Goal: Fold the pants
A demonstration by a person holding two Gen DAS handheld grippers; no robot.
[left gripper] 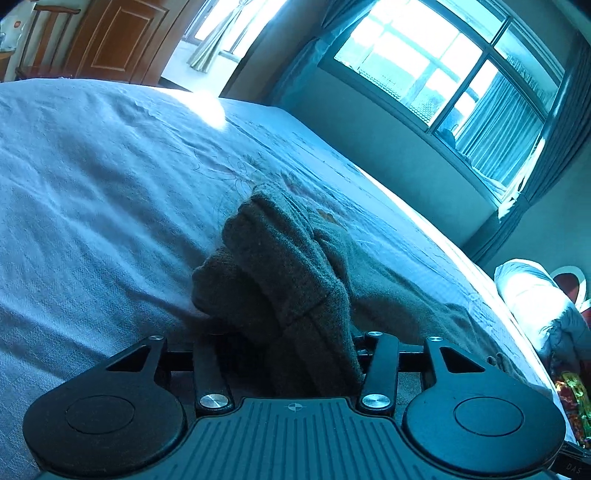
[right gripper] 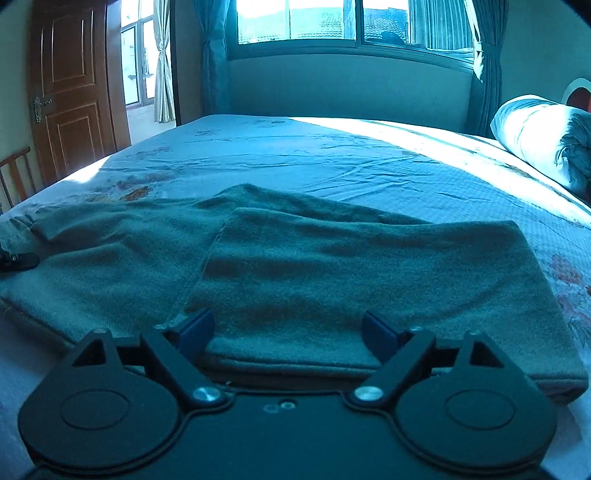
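Floral bedsheet [right gripper: 369,173], wooden door [right gripper: 74,92], curtained window [right gripper: 351,22], pillow [right gripper: 535,136]

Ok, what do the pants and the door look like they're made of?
Pants: soft, matte grey-green cloth, probably fleece or terry; the surface is fuzzy and it bunches thickly. Door: reddish-brown wood or wood veneer, slightly glossy, with raised panels and a metal handle.

Grey-green pants [right gripper: 332,266] are lying on a pale blue bedsheet [right gripper: 369,173] showing a faded orange floral print; black grippers, blue pads [right gripper: 195,328].
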